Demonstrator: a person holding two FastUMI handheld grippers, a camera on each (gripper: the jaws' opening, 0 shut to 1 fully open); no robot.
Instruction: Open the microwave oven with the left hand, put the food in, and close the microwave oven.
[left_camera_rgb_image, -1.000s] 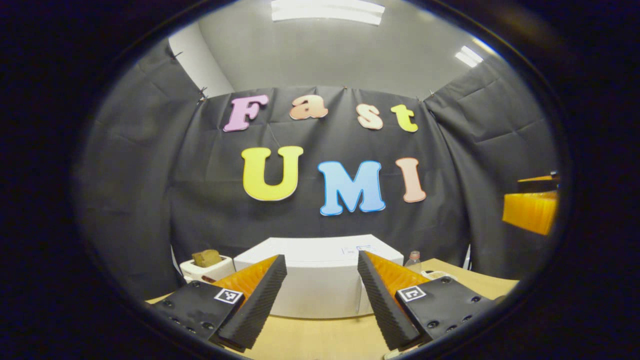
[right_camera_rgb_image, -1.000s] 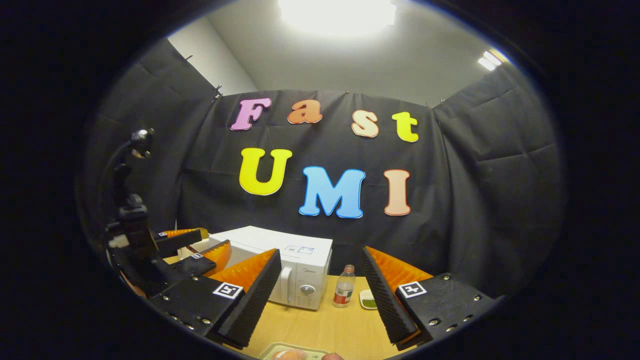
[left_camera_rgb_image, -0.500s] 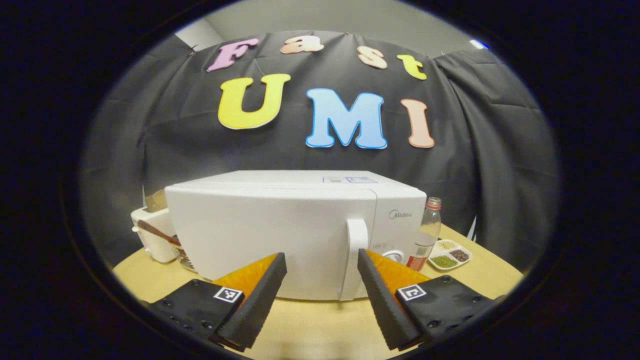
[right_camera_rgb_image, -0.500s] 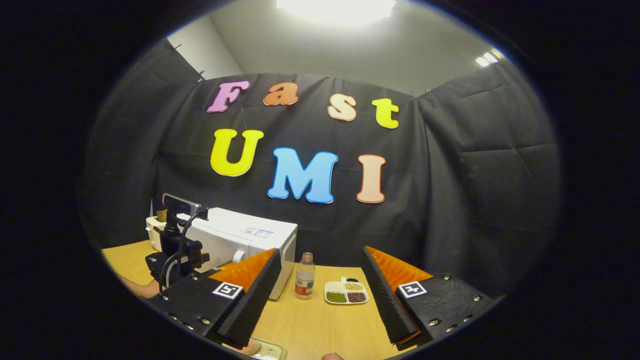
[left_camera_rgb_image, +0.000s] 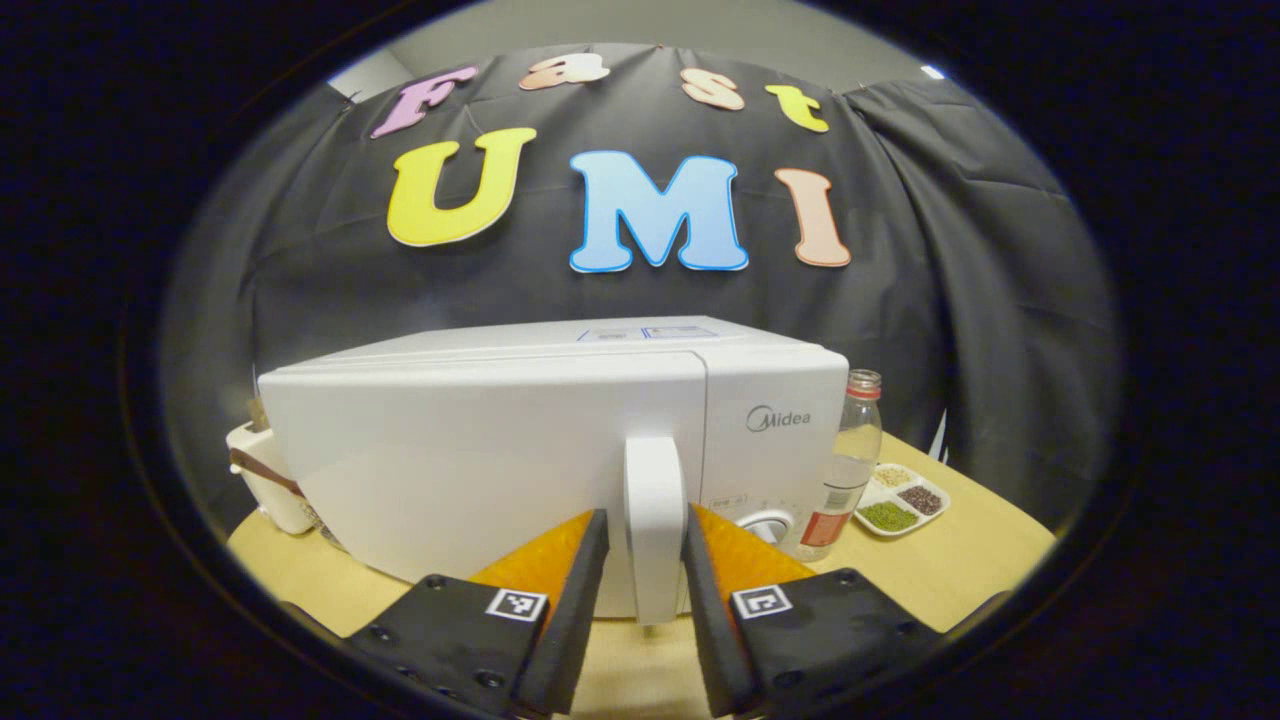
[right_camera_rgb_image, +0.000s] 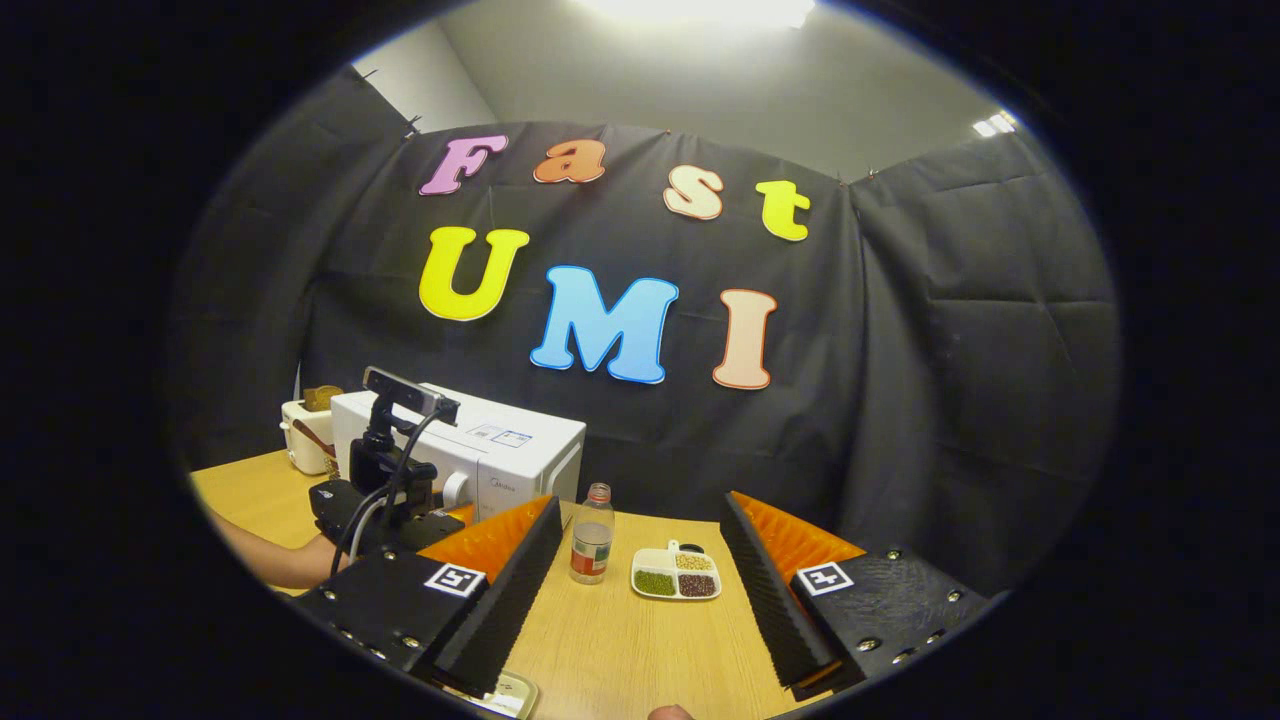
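The white microwave (left_camera_rgb_image: 480, 460) stands on the wooden table with its door closed. My left gripper (left_camera_rgb_image: 648, 513) straddles the vertical door handle (left_camera_rgb_image: 655, 520): the right finger lies against it and a thin gap remains on the left side. From the right gripper view, the microwave (right_camera_rgb_image: 510, 455) is at the left, with the left gripper (right_camera_rgb_image: 400, 505) and its camera in front of it, held by a person's arm (right_camera_rgb_image: 265, 560). My right gripper (right_camera_rgb_image: 640, 498) hangs open over the table, holding nothing. A corner of a pale tray (right_camera_rgb_image: 510, 693) peeks in at the bottom edge.
A clear bottle with a red label (left_camera_rgb_image: 850, 465) (right_camera_rgb_image: 592, 535) stands just right of the microwave. Beside it lies a small divided dish of beans (left_camera_rgb_image: 900, 497) (right_camera_rgb_image: 677, 578). A white toaster (right_camera_rgb_image: 305, 422) sits left of the microwave.
My left gripper dropped from facing the wall, moved up to the microwave, and narrowed its fingers around the door handle. The right gripper turned slightly, holding its opening.
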